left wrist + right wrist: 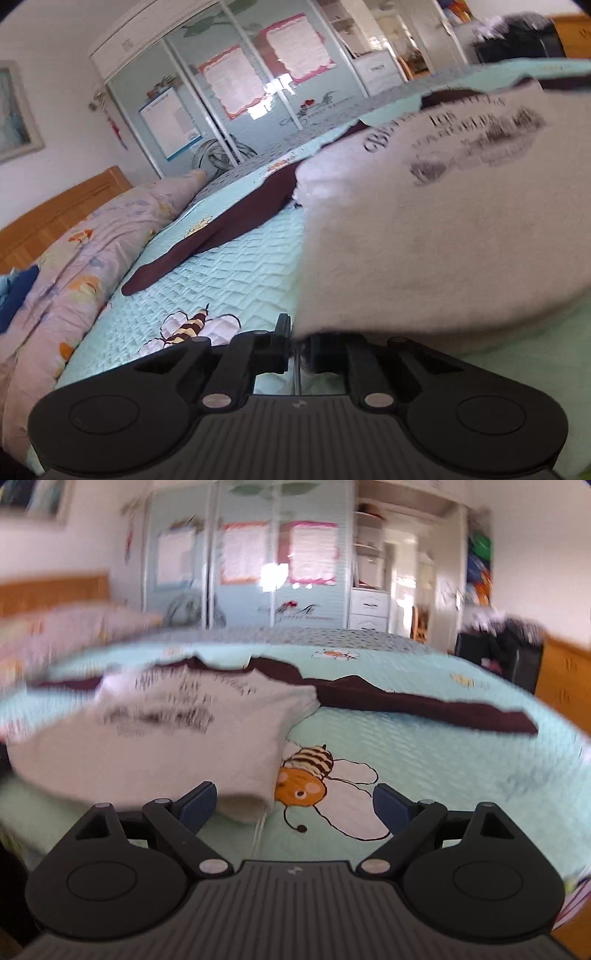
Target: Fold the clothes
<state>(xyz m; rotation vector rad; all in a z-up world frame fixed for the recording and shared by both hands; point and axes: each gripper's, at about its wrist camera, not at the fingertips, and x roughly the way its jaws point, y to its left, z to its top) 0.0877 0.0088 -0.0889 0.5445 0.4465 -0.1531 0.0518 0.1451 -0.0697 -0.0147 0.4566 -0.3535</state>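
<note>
Sweatshirt (424,229) hem clamped in left gripper (299,349); right gripper (295,805) wide apart, empty.

The left gripper (299,349) has its fingers nearly closed together, while the right gripper (293,805) is spread wide.

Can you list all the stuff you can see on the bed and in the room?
shirt: one, white body with dark print and maroon sleeves, spread on the bed
bedspread: one, light mint, quilted, covers the bed
bee picture: several on the bedspread, orange and striped, one just right of the shirt hem
duvet: one, lilac with a floral pattern, bunched along the headboard side
headboard: one, orange-brown wood
wardrobe: one, pale blue sliding doors with posters stuck on
drawers: one white unit, right of the wardrobe
left gripper: black, closed on the shirt's hem
right gripper: black with blue pads, open, empty
</note>
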